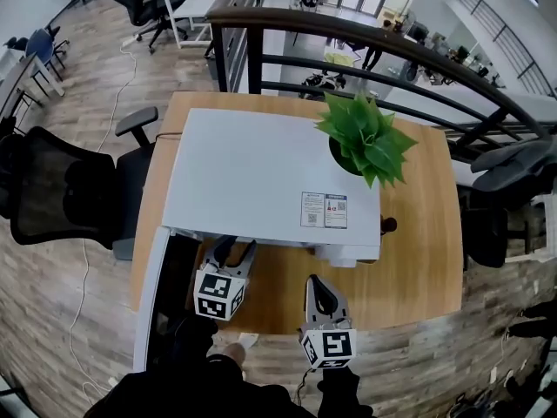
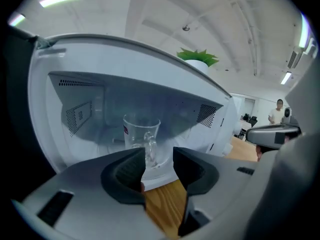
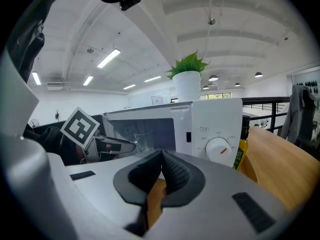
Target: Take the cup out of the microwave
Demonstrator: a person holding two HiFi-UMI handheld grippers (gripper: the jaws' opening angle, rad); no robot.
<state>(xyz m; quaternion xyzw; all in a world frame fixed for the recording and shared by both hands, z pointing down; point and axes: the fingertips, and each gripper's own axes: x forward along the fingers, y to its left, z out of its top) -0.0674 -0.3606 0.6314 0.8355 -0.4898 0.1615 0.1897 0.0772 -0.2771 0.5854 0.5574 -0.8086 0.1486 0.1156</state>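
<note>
A clear glass cup (image 2: 141,139) with a handle stands upright inside the white microwave (image 1: 261,172), on its floor; the handle faces outward. The microwave door (image 1: 152,294) hangs open to the left. My left gripper (image 2: 159,156) is open just in front of the oven's mouth, the cup a little beyond its jaws, nothing between them. In the head view the left gripper (image 1: 233,249) points into the opening. My right gripper (image 1: 315,283) hovers over the table's front edge before the control panel; its jaws are shut and empty (image 3: 161,156). The cup (image 3: 142,140) also shows faintly there.
A potted green plant (image 1: 364,138) sits on the microwave's back right corner. A yellow oil bottle (image 3: 241,144) stands right of the microwave on the wooden table (image 1: 418,259). Black office chairs (image 1: 61,190) flank the table; a dark railing (image 1: 365,46) runs behind.
</note>
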